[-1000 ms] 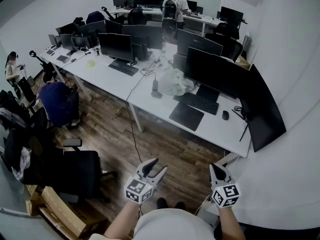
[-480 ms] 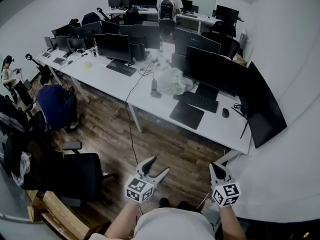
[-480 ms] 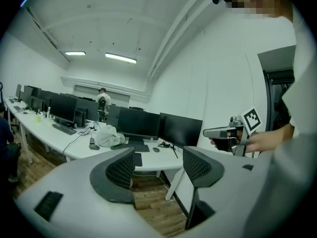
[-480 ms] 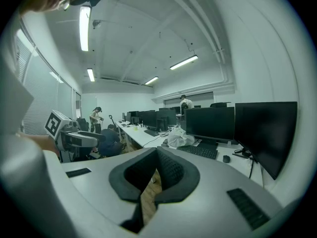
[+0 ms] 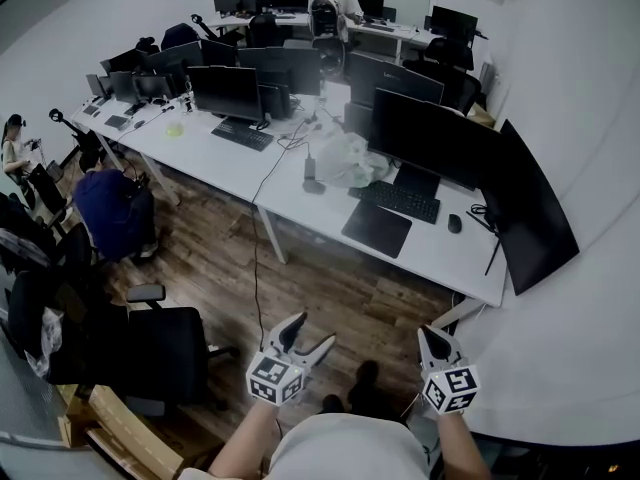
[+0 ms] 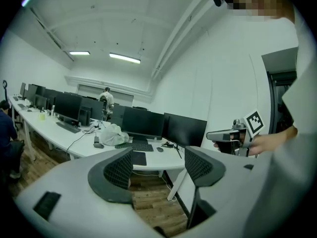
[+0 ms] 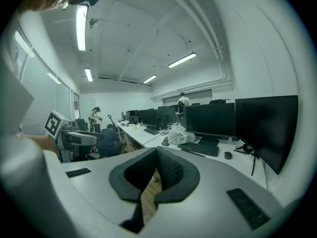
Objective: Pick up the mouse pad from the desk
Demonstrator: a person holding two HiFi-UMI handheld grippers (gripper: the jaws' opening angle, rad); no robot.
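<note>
Widening just now, left hand-held gripper (image 6: 156,165) stands empty; right hand-held gripper's (image 7: 156,155) own view shows jaws together.

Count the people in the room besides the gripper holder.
3: a backpack wearer standing at the far desks, a blue-clad person crouched by the left desk, a third person at the left edge. Black monitors may hide more.

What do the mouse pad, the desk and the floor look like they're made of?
Mouse pad: dark, matte, thin and flat, with no glare; probably fabric over foam or rubber, though the weave is too small to see.
Desk: smooth white top with a soft sheen, likely laminate.
Floor: brown planks with visible grain, so wood or wood-look laminate.
</note>
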